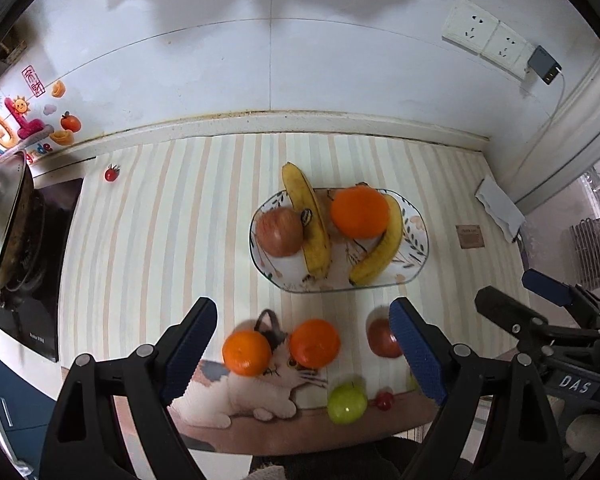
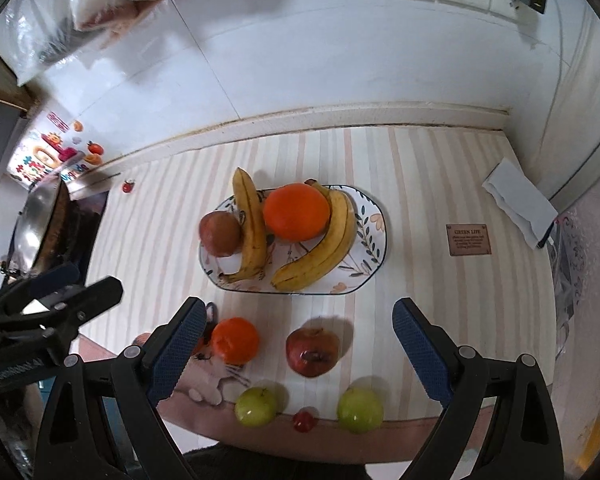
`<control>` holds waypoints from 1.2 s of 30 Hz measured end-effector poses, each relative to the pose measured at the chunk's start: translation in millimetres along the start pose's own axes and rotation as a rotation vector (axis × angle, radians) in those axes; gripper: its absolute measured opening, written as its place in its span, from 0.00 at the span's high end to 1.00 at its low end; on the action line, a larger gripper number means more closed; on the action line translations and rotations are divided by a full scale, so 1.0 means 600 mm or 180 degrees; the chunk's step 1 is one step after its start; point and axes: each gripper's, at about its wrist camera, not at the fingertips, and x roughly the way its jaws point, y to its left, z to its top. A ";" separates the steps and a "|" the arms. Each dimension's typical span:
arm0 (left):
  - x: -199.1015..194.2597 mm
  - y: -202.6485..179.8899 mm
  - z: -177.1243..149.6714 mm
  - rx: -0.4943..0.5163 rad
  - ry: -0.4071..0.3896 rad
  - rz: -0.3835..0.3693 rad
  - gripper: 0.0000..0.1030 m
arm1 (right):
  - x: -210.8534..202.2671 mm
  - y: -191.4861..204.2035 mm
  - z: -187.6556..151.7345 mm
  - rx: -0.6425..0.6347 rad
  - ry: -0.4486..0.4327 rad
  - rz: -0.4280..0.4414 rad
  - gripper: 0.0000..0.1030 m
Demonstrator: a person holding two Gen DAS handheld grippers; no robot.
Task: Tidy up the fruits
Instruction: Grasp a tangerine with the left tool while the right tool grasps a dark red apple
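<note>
Left claw (image 1: 304, 344) spread wide, pinching nothing. Right claw (image 2: 298, 344) likewise spread and empty. Both above loose oranges (image 1: 314, 343) near the fruit plate (image 1: 416, 248).

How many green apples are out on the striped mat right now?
2. One round green apple sits near the mat's front edge, left of the small red cherry tomato; the other green apple sits right of it. None seems hidden.
</note>
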 end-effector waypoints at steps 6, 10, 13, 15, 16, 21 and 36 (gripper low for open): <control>0.001 0.009 -0.027 -0.0127 0.0057 -0.0007 0.14 | 0.006 -0.020 -0.030 0.0105 0.0129 0.0120 0.06; 0.036 0.026 -0.045 -0.0190 0.0232 0.0116 0.14 | 0.057 -0.042 -0.052 0.0229 0.0361 0.0199 0.06; 0.078 0.046 -0.060 -0.0260 0.0422 0.0202 0.14 | 0.112 -0.059 -0.065 0.0360 0.0565 0.0290 0.06; 0.112 0.061 -0.069 -0.0320 0.0581 0.0248 0.14 | 0.145 -0.066 -0.071 0.0398 0.0655 0.0285 0.06; 0.126 0.066 -0.073 -0.0346 0.0641 0.0243 0.14 | 0.162 -0.069 -0.074 0.0420 0.0693 0.0284 0.06; 0.202 0.092 -0.089 -0.0447 0.0962 0.0272 0.14 | 0.239 -0.077 -0.082 0.0490 0.0926 0.0220 0.06; 0.331 0.135 -0.115 -0.0729 0.1535 0.0097 0.14 | 0.360 -0.065 -0.099 0.0512 0.1331 0.0073 0.07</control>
